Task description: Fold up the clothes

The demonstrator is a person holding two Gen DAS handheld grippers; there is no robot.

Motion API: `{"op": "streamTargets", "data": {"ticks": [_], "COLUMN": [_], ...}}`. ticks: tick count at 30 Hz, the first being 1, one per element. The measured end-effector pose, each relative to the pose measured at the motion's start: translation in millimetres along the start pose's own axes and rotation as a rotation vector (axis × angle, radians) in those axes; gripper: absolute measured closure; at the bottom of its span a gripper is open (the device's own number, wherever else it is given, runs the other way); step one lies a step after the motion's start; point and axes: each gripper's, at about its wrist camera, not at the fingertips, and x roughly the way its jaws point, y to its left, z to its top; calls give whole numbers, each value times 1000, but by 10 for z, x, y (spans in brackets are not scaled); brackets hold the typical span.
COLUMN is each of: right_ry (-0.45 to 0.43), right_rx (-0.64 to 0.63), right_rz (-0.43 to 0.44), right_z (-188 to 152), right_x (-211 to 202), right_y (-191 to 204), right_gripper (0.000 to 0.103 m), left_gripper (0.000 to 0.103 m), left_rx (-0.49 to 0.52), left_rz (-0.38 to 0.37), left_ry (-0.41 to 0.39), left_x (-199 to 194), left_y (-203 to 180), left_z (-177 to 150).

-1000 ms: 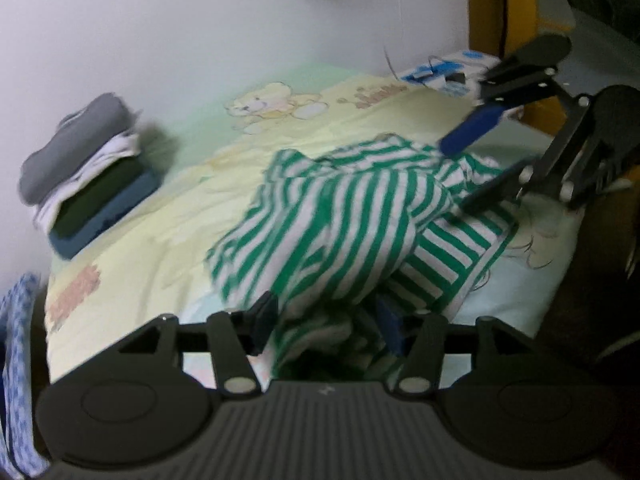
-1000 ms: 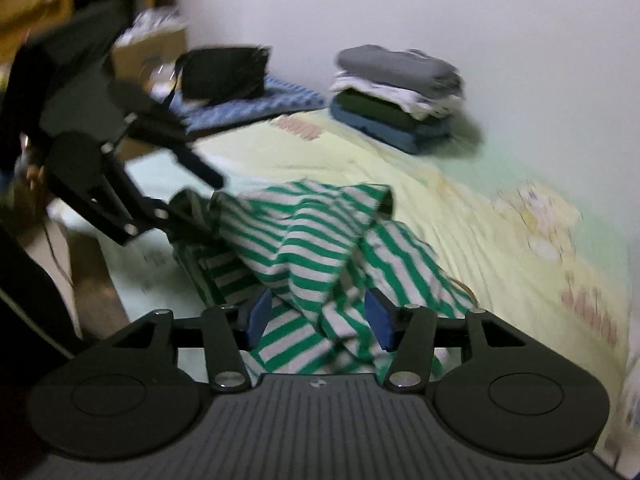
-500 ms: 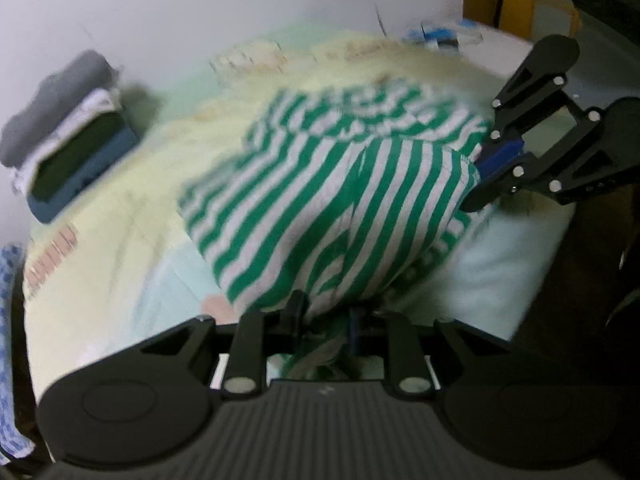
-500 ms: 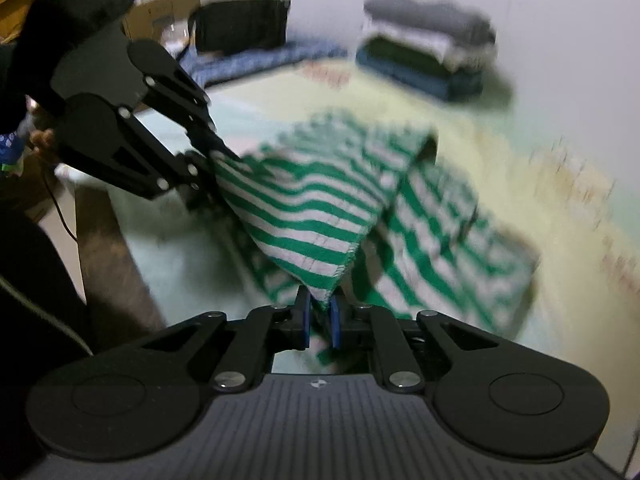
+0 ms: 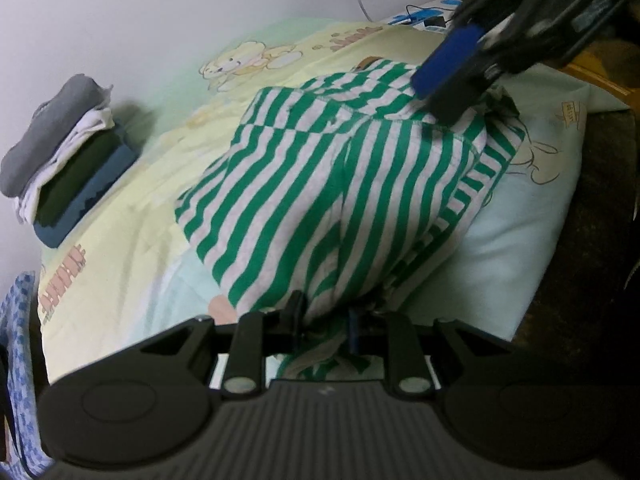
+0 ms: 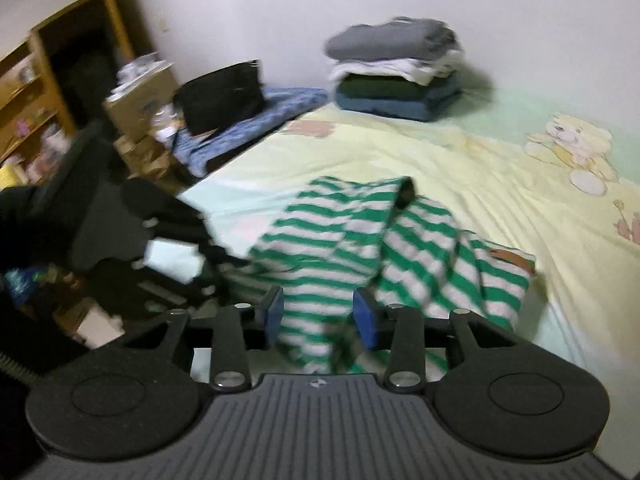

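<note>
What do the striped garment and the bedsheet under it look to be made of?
Striped garment: soft knit, probably cotton jersey, matte. It drapes in loose folds and its hems show stitching. Left gripper pinches it easily, so it seems thin.

Bedsheet: thin woven fabric, likely cotton or a blend, matte, with a printed bear and fine wrinkles. The exact fibre cannot be told.

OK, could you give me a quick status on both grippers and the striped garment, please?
Left gripper shut on the striped garment, pinching its near edge. Right gripper jaws just reopened, cloth loose between them. Folded stack well clear by the wall.
</note>
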Motion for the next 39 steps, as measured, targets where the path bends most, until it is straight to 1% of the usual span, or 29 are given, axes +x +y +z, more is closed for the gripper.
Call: {"op": "streamTargets", "data": {"ticks": [2,3,5,6,7,8,11,14,17,18,20,22,23,24,26,27,28,31,34,35,37,38,39], "right_ry": [25,37,56,54,49,27,10,82,120,122,126,135,119,85,-5,-54,-98,-143,-164,-155,-90,-64,-66], "right_rx": [46,69,116,127,134,119,76,159,217,223,230,199,188,178,172,185,197,219,266,261,202,171,132], "right_rz": [10,15,47,75,101,113,122,57,-15,-18,-23,-4,16,29,36,13,-13,-135,-160,-165,-194,-203,-217], "right_z": [-19,-29,-55,-62,-68,-67,-107,-334,-499,-499,-494,-400,-334,-255,-101,-33,30,118,121,102,12,-43,-103], "right_x": [121,181,257,230,197,115,-110,-13,214,242,291,195,98,-25,-257,-313,-357,-188,90,177,316,345,324], "right_y": [-67,-101,-133,-103,-69,-11,115,-8,-98,-96,-87,-31,-18,-16,-47,-101,-155,-309,-425,-418,-358,-302,-252], "right_gripper": [66,74,86,100,100,100,100,100,100,101,100,93,91,87,83,78,75,74,74,74,73,73,73], "left_gripper": [79,79,79,79,79,79,79,78,77,77,73,72,71,71,71,71,70,69,67,65,63,60,58], "left_rx": [-9,-14,-18,-15,-13,-12,-9,8,21,26,36,34,33,32,35,31,22,10,16,15,6,-8,-28], "left_rz": [-2,-4,-5,-3,-1,-3,-14,-13,-17,-19,-19,-16,-15,-14,-11,-15,-21,-38,-52,-60,-64,-65,-72], "left_ry": [1,1,0,-1,0,-1,-4,2,4,6,12,16,17,19,17,15,12,7,4,3,-14,-30,-49], "left_x": [-8,-14,-18,-20,-28,-47,-96,-53,-36,-39,-54,-54,-54,-54,-75,-100,-133,-237,-336,-373,-455,-501,-544], "left_y": [19,22,23,17,14,12,1,-42,-51,-48,-35,-28,-25,-23,-26,-15,7,71,116,135,168,199,244], "left_z": [-4,-9,-13,-13,-13,-14,-24,-54,-53,-49,-55,-56,-56,-56,-45,-40,-38,-31,-17,-3,26,41,62]}}
